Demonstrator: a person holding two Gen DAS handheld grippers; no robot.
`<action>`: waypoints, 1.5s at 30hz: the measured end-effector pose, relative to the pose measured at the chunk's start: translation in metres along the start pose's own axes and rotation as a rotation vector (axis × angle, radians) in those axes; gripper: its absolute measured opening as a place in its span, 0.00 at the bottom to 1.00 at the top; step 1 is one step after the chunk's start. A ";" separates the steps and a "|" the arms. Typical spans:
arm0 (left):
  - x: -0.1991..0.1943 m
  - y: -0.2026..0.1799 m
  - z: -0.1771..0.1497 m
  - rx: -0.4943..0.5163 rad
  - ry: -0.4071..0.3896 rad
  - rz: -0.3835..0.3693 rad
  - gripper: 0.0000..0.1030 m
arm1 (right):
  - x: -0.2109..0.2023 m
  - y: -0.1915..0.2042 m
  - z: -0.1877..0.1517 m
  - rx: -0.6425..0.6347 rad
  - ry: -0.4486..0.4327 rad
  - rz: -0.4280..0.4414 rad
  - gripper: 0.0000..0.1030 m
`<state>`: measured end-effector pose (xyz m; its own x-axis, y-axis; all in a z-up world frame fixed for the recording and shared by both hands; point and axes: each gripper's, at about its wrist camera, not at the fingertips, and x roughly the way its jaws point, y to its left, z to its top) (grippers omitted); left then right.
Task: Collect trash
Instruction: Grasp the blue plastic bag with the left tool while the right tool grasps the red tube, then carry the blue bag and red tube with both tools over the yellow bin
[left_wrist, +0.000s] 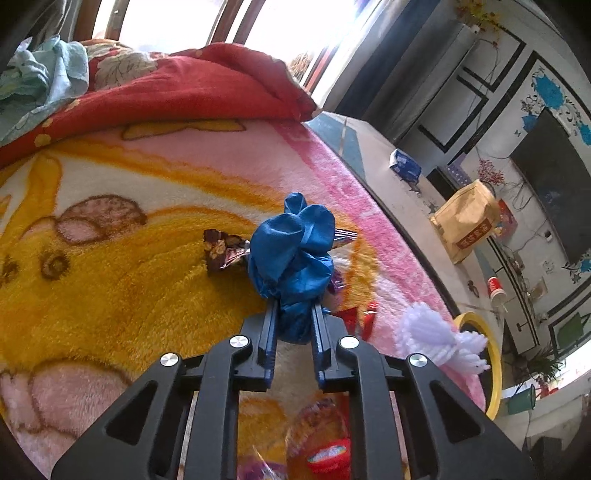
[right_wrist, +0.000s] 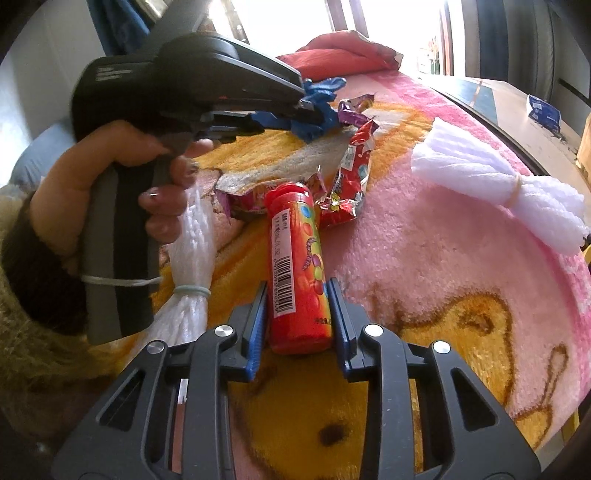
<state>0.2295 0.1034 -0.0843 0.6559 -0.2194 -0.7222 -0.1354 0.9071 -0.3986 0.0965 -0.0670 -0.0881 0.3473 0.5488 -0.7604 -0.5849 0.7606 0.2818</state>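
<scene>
While lying on the pink-and-yellow blanket (left_wrist: 147, 155) of the bed: left gripper (left_wrist: 293, 314) fingers clamped on crumpled blue glove (left_wrist: 295, 254); right gripper (right_wrist: 297, 314) fingers narrowed against red candy tube (right_wrist: 299, 266), snack wrappers (right_wrist: 351, 177) just beyond.

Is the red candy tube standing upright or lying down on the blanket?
Lying down. The red candy tube rests on its side on the blanket, its cap pointing away, between the right gripper fingers.
</scene>
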 end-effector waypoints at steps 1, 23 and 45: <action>-0.005 -0.002 -0.001 0.007 -0.010 -0.007 0.14 | 0.000 -0.001 0.000 0.000 0.001 0.001 0.23; -0.075 0.000 -0.019 -0.003 -0.127 -0.046 0.13 | -0.021 -0.003 0.001 -0.001 -0.035 0.011 0.21; -0.091 -0.028 -0.031 0.044 -0.136 -0.109 0.13 | -0.066 -0.038 0.016 0.049 -0.146 -0.057 0.21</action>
<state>0.1507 0.0865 -0.0248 0.7596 -0.2699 -0.5918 -0.0270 0.8959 -0.4433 0.1077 -0.1261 -0.0394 0.4836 0.5459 -0.6842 -0.5262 0.8060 0.2712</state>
